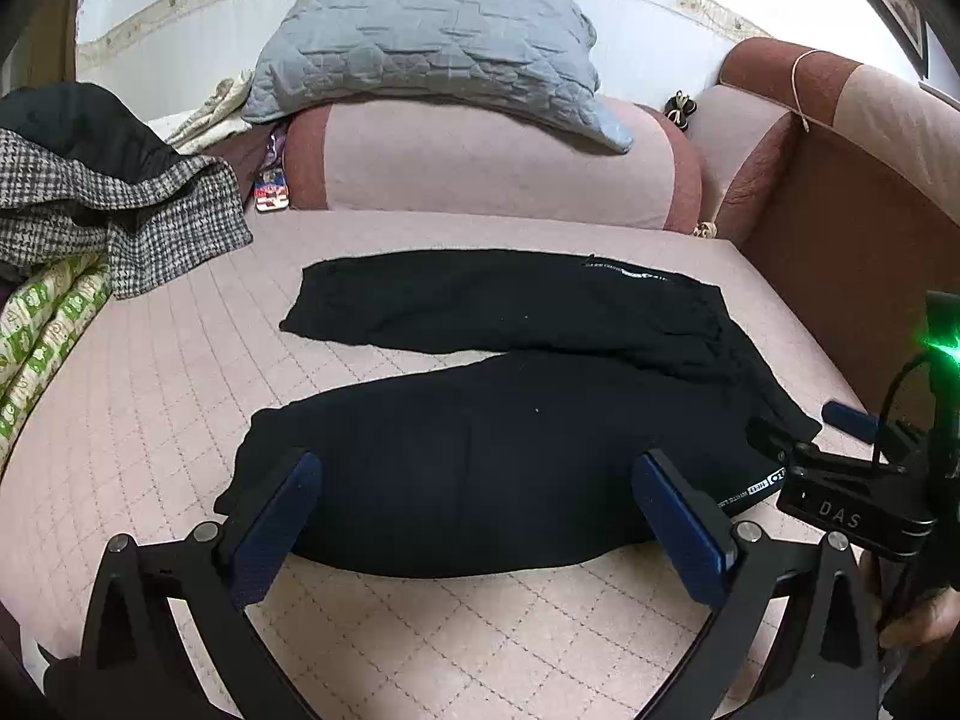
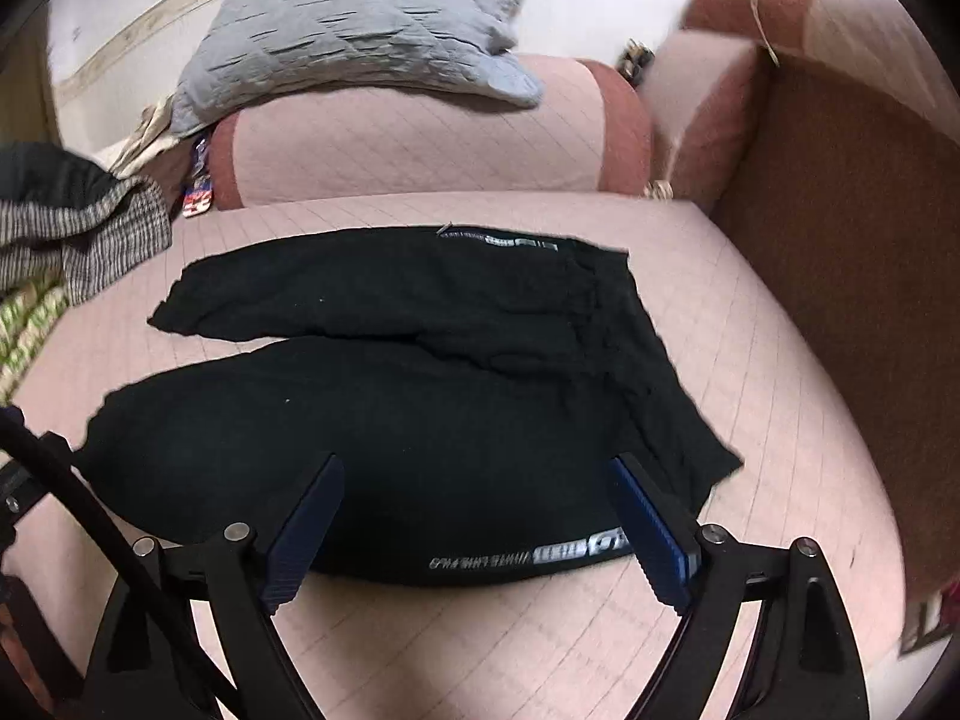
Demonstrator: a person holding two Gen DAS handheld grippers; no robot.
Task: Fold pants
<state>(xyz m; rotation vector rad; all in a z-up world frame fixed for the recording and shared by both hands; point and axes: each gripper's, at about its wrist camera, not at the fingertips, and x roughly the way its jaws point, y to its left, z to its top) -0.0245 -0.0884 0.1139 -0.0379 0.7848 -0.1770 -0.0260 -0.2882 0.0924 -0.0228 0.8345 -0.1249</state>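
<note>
We hold both tongs over a pink quilted sofa seat [image 1: 180, 360] where the black pants [image 1: 480, 450] lie spread flat, legs running toward 9 o'clock, waistband end toward 3 o'clock. The two legs are apart in a shallow V: the far leg [image 1: 480, 300] lies at 12 o'clock, the near leg just under our tongs at 6 o'clock. Left tongs [image 1: 480, 516] stand wide apart, gripping nothing, over the near leg. Right tongs [image 2: 480, 522] likewise stand wide apart and empty, above the near edge with its white printed lettering [image 2: 528, 555]. We judge the task barely begun: pants laid out, no fold yet made. Left to do, as we read it: bring one leg over the other, then fold the length down. Whether either set of tongs touches the cloth, we cannot tell. Left view alone shows the right tongs' body at 3 o'clock with a green light [image 1: 945, 351], plus a checked garment [image 1: 120, 210] and a green-patterned cloth [image 1: 42, 336] at 9 o'clock in full. Right view alone shows the lettering plainly, the waistband corner [image 2: 714, 462] against bare seat, and a cable [image 2: 78, 498] at 8 o'clock. Both show the grey pillow [image 1: 432, 42] on the backrest at 12 o'clock; the right view is slightly blurred.
</note>
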